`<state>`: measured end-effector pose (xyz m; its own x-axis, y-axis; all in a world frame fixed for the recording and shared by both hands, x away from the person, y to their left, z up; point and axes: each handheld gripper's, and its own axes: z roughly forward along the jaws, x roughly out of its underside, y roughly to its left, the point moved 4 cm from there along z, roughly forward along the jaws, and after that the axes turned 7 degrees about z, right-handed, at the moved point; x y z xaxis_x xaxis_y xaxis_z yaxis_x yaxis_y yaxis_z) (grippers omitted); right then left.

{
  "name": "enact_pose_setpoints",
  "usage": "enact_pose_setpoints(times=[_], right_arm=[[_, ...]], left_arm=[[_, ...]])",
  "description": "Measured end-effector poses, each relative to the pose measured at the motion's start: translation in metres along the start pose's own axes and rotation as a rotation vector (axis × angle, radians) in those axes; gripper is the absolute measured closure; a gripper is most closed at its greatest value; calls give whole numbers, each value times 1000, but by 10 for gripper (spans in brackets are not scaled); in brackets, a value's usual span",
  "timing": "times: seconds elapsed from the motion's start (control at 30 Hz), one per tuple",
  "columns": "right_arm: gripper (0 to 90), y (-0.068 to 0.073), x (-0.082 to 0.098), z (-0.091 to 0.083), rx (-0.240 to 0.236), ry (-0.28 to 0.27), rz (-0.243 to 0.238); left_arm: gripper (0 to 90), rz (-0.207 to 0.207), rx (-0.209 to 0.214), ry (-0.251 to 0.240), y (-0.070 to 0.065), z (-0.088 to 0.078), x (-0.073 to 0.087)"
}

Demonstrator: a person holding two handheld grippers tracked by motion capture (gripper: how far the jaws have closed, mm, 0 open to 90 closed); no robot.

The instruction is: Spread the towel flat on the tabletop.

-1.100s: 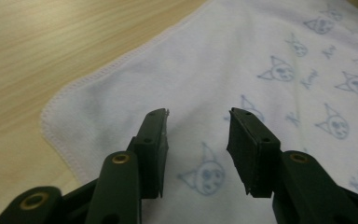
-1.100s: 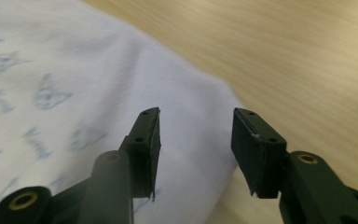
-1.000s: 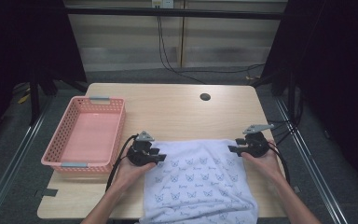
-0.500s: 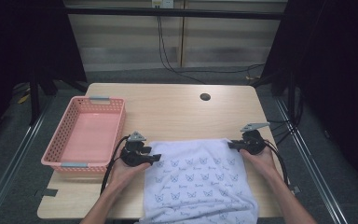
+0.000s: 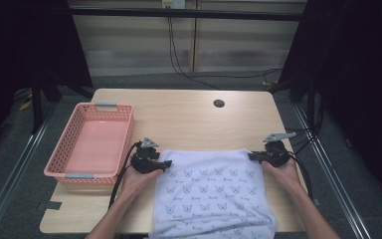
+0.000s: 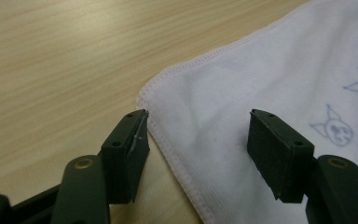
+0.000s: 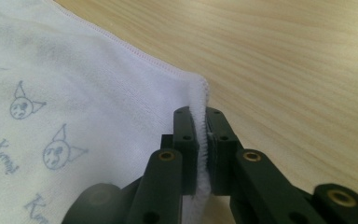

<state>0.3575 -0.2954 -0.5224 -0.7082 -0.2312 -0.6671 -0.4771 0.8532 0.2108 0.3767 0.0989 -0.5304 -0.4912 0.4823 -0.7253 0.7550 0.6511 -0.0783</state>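
A white towel (image 5: 211, 194) printed with small blue cat faces lies flat on the wooden table (image 5: 189, 114), its near end hanging over the front edge. My left gripper (image 5: 165, 164) is at the towel's far left corner. In the left gripper view its jaws (image 6: 199, 115) have just been opening. They now stand apart, with the hemmed corner (image 6: 182, 116) lying between them, and the pads do not press on it. My right gripper (image 5: 252, 157) is at the far right corner. Its jaws (image 7: 199, 112) are shut on the towel's edge (image 7: 74, 70), which is pinched upright between the pads.
A pink plastic basket (image 5: 62, 144) stands at the table's left side, close to the left hand. A dark round hole (image 5: 219, 103) sits near the far edge. Bare wood stretches beyond the towel. Cables trail from both grippers toward the table's sides.
The left gripper has edged slightly to the left at the towel's corner. The right hand has hardly moved, and the towel's far edge now lies straighter.
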Motion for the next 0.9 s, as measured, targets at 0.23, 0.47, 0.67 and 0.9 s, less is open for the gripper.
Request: enact_pose_setpoints(times=[0.23,0.47,0.67,0.9], right_arm=[[848,4,-1,-2,-15,-16,5],[852,5,-9,-17,-57,-83,25],[853,10,-31,-45,-81,-194,24],[853,4,-68,-71,-89,-302,33]], left_arm=[[752,-6,65,-5,5,11,-9],[866,-15,150,-100,-3,-13,-19],[868,14,135,-196,2,-47,-42],[869,27,91,-285,21,-73,-81]])
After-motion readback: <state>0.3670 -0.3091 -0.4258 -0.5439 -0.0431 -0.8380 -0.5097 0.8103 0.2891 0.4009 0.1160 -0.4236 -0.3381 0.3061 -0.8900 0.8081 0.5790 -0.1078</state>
